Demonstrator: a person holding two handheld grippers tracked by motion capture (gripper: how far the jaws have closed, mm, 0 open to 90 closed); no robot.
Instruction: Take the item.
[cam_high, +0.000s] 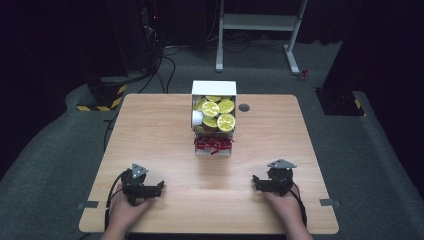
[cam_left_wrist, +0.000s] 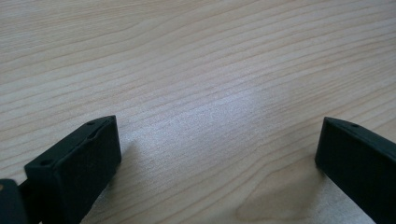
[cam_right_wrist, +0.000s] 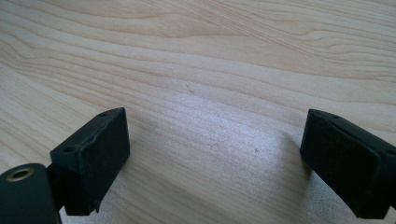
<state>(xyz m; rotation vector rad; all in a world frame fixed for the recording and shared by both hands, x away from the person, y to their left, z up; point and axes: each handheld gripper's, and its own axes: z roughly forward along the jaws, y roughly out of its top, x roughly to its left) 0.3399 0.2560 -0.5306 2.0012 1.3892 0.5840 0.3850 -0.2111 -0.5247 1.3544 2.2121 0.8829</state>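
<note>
On the table (cam_high: 165, 125), the white box (cam_high: 214, 89) runs lengthwise away from both wide-open grippers, left gripper (cam_high: 159, 187), right gripper (cam_high: 255, 181)

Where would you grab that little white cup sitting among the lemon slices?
Probably by the rim of the white cup, from above. It lies at the left wall of the white box, with lemon slices crowding its right side, so only its top is free.
</note>
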